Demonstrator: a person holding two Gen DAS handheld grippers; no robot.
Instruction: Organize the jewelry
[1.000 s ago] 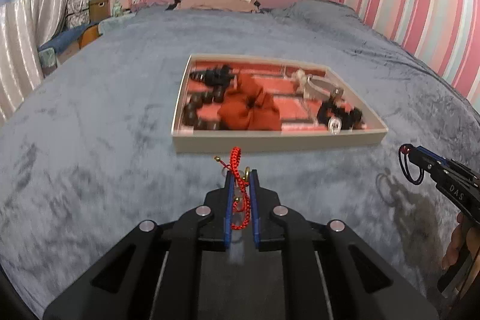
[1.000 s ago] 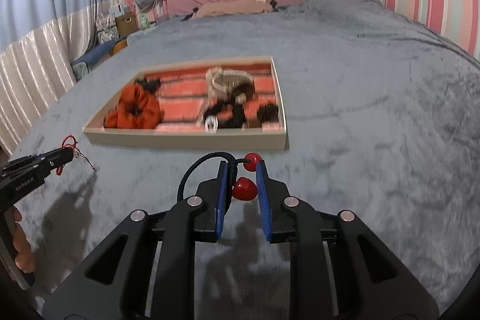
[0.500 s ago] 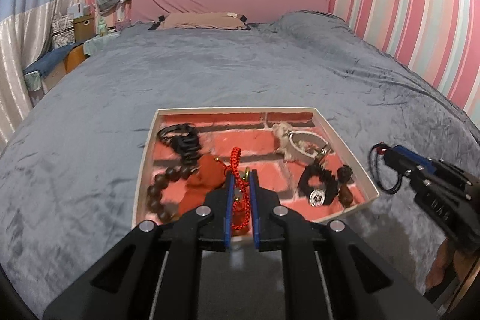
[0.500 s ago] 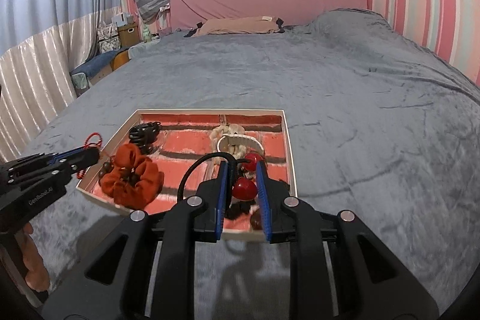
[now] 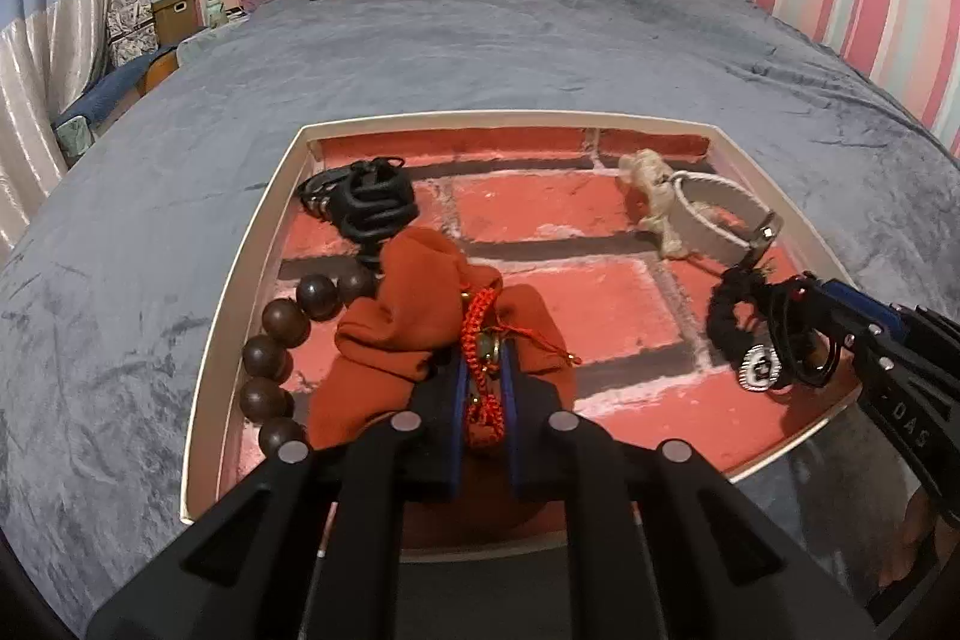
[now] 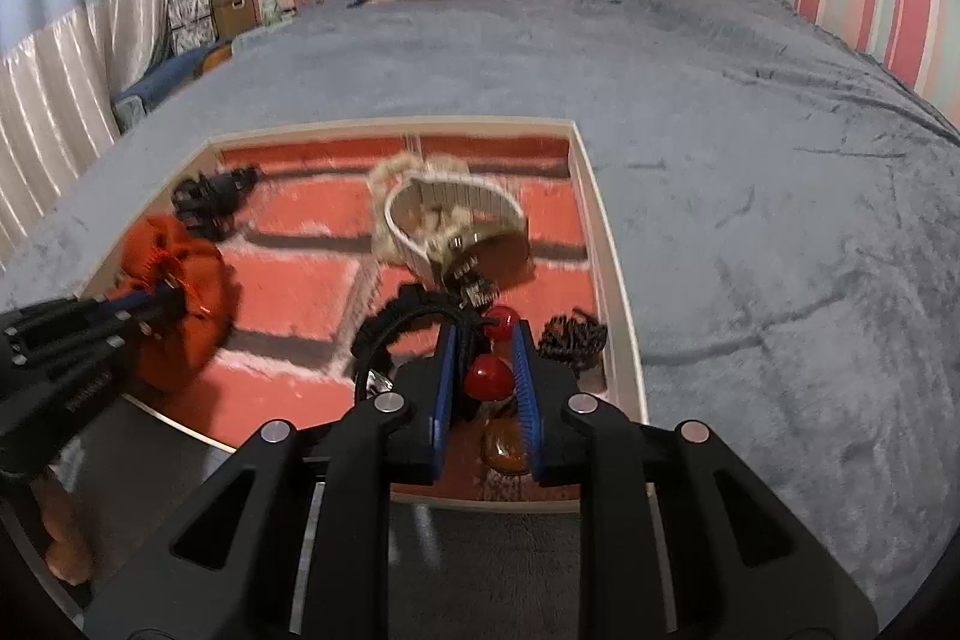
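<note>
Hovering over tray (image 5: pixel 240 316) on grey bedspread (image 5: pixel 480 58): both grippers, each w/ an item pinched; left gripper (image 5: pixel 483 370), lower centre of left-wrist view, jaws pressed nearly together on red cord bracelet (image 5: pixel 480 328) w/ small gold bits, sitting just above orange scrunchie (image 5: pixel 408 334) in tray's left half; right gripper (image 6: pixel 485 370), lower centre of right-wrist view, jaws narrowly apart, pinching black hair tie w/ red beads (image 6: pixel 485 379), loop hanging out to the left of the jaws; it sits over tray's lower-right corner, near black braided bracelet (image 5: pixel 729 322) w/ silver charm; tray floor printed as red brick; also inside: dark wooden bead bracelet (image 5: pixel 282 340) along left wall, black coil ties (image 5: pixel 375 205) upper left, white band (image 5: pixel 717 214) w/ cream knotted cord upper right, amber stone (image 6: pixel 507 451) below right jaws; contact w/ tray contents cannot tell.
</note>
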